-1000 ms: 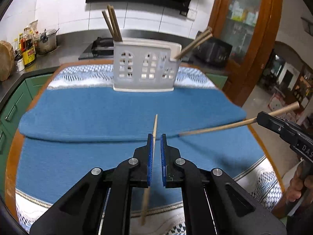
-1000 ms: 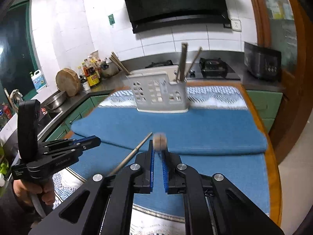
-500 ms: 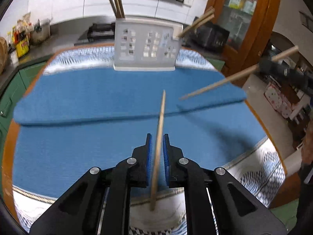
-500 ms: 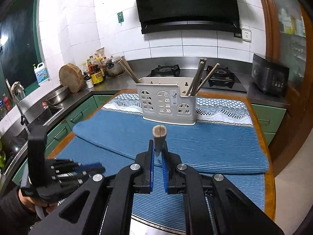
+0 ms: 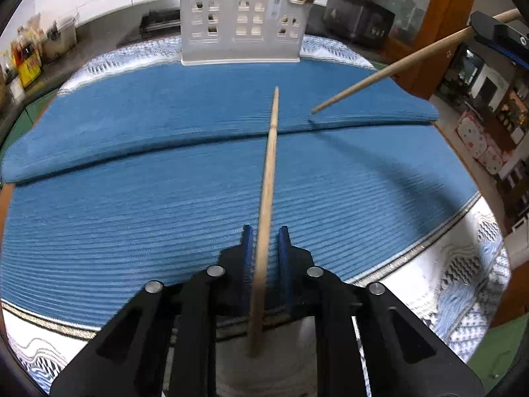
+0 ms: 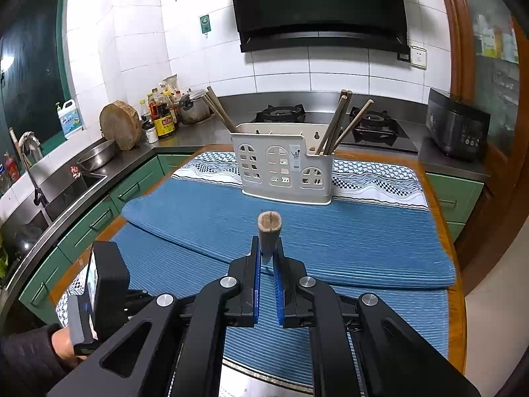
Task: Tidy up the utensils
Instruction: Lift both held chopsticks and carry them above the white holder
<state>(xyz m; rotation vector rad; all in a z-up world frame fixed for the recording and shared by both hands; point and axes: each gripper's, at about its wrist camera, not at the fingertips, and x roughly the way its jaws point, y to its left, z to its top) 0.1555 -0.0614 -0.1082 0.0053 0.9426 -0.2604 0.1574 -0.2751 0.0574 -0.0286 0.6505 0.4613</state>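
My left gripper is shut on a wooden chopstick that points forward over the blue mat toward the white utensil holder. My right gripper is shut on a second chopstick, seen end-on and raised above the mat; it also shows in the left wrist view, slanting down from the upper right. The white utensil holder stands at the far end of the table with several chopsticks in its compartments.
A patterned cloth lies under the mat on the wooden table. A counter with sink, bottles, a pot and a stove runs behind and left. A black cooker stands at the right.
Both grippers have lifted their chopsticks off the mat and moved toward the holder. The right chopstick has risen and tilted upward; the holder looms closer in the left wrist view.
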